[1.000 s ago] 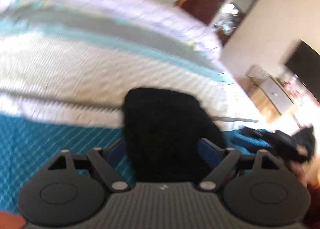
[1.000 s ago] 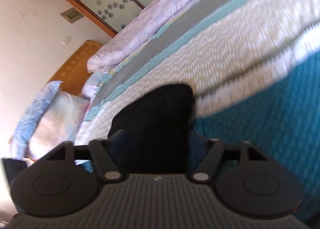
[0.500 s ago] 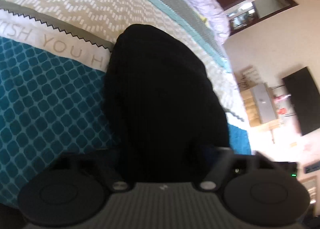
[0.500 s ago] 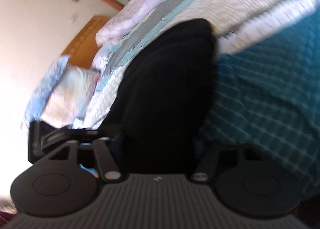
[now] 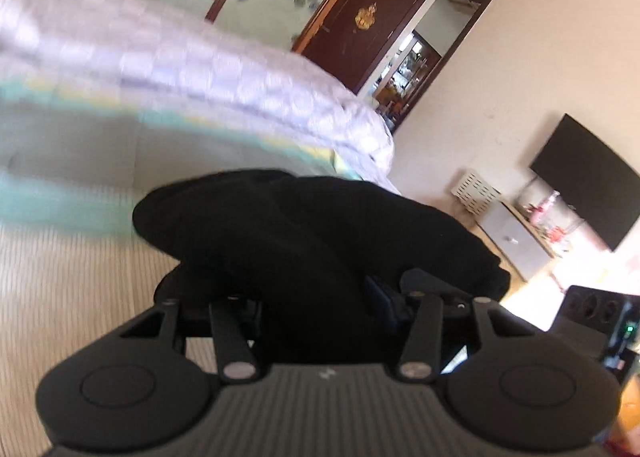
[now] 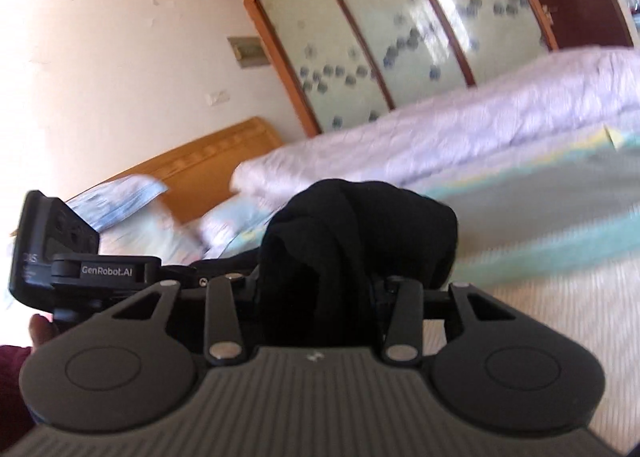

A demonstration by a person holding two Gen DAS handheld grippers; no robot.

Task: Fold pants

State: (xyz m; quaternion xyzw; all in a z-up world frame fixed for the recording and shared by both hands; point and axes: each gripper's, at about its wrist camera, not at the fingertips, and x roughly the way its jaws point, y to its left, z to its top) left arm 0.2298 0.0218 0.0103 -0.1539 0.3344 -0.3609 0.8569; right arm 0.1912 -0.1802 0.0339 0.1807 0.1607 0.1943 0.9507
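Both my left gripper (image 5: pixel 320 309) and right gripper (image 6: pixel 316 297) clamp the bunched black fabric pants (image 5: pixel 320 233), mid-fold; next, lay them flat on the striped bed (image 6: pixel 560 297).

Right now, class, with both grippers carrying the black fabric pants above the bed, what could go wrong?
1. The black fabric pants bunch thickly in the left gripper and right gripper, so the fold may land creased.
2. Fabric hides the fingers, so a slipping layer might go unnoticed over the striped bedspread.
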